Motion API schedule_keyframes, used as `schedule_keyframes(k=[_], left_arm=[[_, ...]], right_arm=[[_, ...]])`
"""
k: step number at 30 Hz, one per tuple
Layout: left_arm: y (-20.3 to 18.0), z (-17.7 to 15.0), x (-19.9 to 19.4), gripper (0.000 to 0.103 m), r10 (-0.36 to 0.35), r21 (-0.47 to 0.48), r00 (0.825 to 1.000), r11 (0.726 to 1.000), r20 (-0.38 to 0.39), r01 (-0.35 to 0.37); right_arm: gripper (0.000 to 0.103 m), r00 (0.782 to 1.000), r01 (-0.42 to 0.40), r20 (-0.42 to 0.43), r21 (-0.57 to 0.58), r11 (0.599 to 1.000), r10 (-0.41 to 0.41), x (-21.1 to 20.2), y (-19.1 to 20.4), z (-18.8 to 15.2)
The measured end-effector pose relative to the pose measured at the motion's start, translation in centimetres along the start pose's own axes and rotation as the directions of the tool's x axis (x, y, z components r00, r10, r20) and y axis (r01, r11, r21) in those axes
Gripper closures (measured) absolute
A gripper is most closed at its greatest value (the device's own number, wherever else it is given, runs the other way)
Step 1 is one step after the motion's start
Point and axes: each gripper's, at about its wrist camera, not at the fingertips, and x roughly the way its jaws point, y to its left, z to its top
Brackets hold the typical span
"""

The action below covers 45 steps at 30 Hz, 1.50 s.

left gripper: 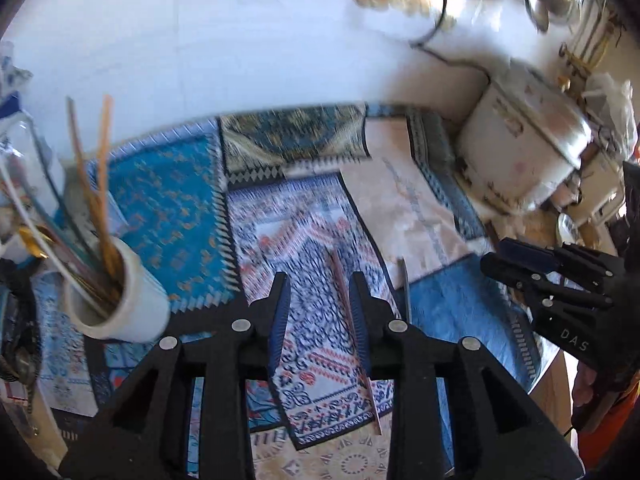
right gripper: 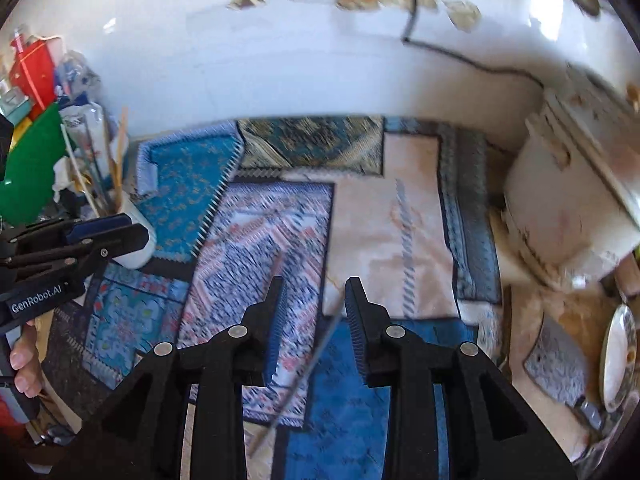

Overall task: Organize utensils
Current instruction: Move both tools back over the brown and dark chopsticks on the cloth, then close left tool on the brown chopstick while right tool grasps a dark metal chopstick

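while cup (left gripper: 120,312) already holds several sticks, we count two chopsticks (left gripper: 354,340) left on desk (left gripper: 192,216); left gripper (left gripper: 320,312) and right gripper (right gripper: 314,316) both spread, grasping nothing.

White wall (left gripper: 200,60) behind, brightly lit, black cable (right gripper: 460,54) trailing across it. Overlapping patterned mats (left gripper: 172,196) cover the surface. Worn white rice cooker (left gripper: 520,152) stands at right, against the wall.

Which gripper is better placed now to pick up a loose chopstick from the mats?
Probably the left gripper. The reddish-brown chopstick lies just beside its open fingers, and the white ceramic utensil cup stands on its side. The right gripper is also open.
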Motion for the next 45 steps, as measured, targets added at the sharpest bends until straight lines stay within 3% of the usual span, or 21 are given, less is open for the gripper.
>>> schedule_keyframes(k=[8,14,18,22,33,45], left_arm=[[-1.1,-3.9,5.8,0.074,0.014,0.001,0.987,1.000,-0.163,-0.014],[-0.7,-5.6,7.3,0.074,0.038,-0.002,0.976,0.999,-0.215,-0.040],[-0.4,-5.8,7.9,0.074,0.044,-0.011,0.973,0.999,-0.228,-0.047],[0.0,-5.7,8.5,0.074,0.025,-0.034,0.970,0.999,-0.241,-0.034],[-1.7,-3.8,12.3,0.074,-0.044,-0.021,0.954,0.999,-0.297,0.040],[-4.3,-1.6,14.7,0.090,0.057,0.091,0.948,0.995,-0.313,-0.030]], right_arm=[[0.076,0.979,-0.050,-0.192,0.105,0.993,0.070,6.2,-1.3,-4.5],[0.076,0.959,-0.058,-0.268,0.129,0.990,0.091,9.8,-0.8,-5.9],[0.076,0.964,-0.060,-0.253,0.112,0.992,0.087,10.1,-0.2,-5.7],[0.094,0.971,-0.050,-0.232,0.049,0.998,0.060,10.2,0.7,-5.6],[0.098,0.970,-0.084,-0.230,0.003,0.996,0.083,10.2,-1.5,-5.1],[0.101,0.970,-0.081,-0.227,0.035,0.996,0.087,10.5,-3.7,-3.9]])
